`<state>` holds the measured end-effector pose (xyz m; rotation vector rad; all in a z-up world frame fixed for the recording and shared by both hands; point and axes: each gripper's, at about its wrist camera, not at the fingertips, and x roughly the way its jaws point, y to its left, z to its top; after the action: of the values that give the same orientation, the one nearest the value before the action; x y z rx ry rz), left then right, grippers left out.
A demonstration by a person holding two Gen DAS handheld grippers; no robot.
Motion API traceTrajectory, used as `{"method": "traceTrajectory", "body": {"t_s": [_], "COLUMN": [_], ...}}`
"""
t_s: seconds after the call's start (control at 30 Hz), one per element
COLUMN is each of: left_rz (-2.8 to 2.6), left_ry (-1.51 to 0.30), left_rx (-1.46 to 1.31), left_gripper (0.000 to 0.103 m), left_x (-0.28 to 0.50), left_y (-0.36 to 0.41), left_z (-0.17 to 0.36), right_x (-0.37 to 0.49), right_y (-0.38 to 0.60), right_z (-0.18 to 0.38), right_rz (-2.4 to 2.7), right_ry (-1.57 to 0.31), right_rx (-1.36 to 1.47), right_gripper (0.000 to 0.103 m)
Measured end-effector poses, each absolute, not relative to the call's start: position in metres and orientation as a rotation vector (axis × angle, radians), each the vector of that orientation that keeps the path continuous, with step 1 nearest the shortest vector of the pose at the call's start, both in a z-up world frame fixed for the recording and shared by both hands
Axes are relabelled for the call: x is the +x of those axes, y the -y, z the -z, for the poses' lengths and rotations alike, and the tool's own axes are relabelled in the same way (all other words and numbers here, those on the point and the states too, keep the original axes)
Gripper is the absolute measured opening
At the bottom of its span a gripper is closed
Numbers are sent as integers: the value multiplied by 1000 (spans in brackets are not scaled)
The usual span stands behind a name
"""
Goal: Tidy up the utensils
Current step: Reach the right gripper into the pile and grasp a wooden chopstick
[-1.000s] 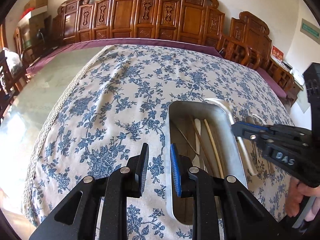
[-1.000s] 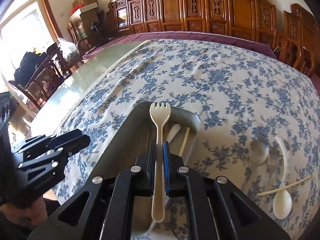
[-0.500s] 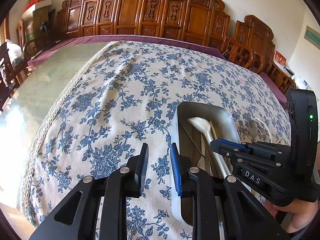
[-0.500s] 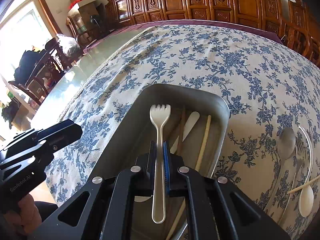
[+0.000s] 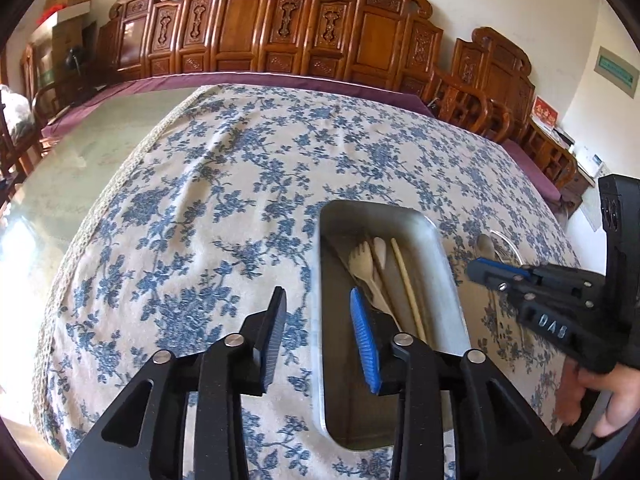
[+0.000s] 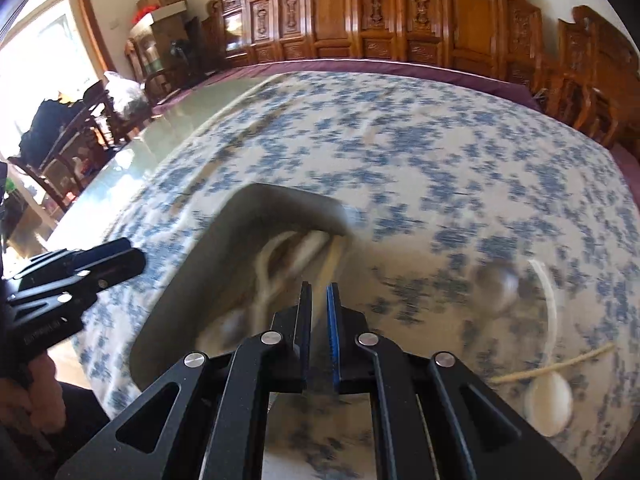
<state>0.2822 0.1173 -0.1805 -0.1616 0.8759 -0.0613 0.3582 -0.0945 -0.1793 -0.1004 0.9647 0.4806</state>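
Taking stock of the utensils, item by item, as they lie now.

Metal tray (image 5: 448, 264): stands on the blue-flowered tablecloth (image 5: 224, 208), long side running away from me. Contents so far: one cream fork (image 5: 362, 262), tines toward the far end; one pale spoon or knife just beside it, which of the two I cannot tell; one chopstick (image 5: 408, 280) along the right wall. I count at least three pieces stowed; anything under them is hidden.

Left gripper (image 5: 320, 332): empty, hovering over the tray's near left wall, one finger outside it and the blue-padded one over the inside. Its jaws are opening, with only the tray's rim and cloth showing between them.

Right gripper (image 6: 319, 320): jaws drawn nearly together with a thin gap, and nothing visible between the pads. It sits over the tray's right rim, on the side of the loose utensils. This view is badly blurred, so finer detail is lost.

Still outstanding, on the cloth to the right of the tray: one white spoon (image 6: 548, 404), bowl nearest me, its long handle curving away; one chopstick (image 6: 556, 364) lying across that spoon; one metal spoon (image 6: 500, 284) farther off. A fork may lie with them, though the blur leaves me unsure.

Judgement: roughly half done. The loose group right of the tray looks like my right gripper's next business, while the left stands by the tray.
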Motion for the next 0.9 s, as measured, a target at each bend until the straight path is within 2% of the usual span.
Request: {"method": "traceTrajectory", "body": {"t_s": [0.13, 0.3, 0.37, 0.43, 0.53, 0.7, 0.9], "left_rz": [87, 110, 121, 131, 136, 143, 156], "left_ry": [-879, -888, -892, -896, -892, -893, -896], "left_rx": [-152, -160, -164, -164, -162, -160, -154], "left_gripper": [36, 37, 37, 37, 37, 37, 37], "left_x": [281, 283, 285, 287, 288, 291, 293], "left_y": [-103, -88, -80, -72, -60, -42, -24], "left_z": [181, 184, 185, 186, 189, 193, 197], "right_x": [365, 374, 378, 381, 387, 392, 399], "right_y": [136, 191, 214, 230, 254, 287, 302], "right_z": [183, 189, 194, 198, 208, 227, 238], "right_rz": [-394, -281, -234, -196, -134, -48, -21], "right_ry": [-970, -979, -991, -1003, -1030, -1075, -1095], "right_rx": [-139, -158, -146, -135, -102, 9, 132], "right_gripper": [10, 20, 28, 29, 30, 41, 46]}}
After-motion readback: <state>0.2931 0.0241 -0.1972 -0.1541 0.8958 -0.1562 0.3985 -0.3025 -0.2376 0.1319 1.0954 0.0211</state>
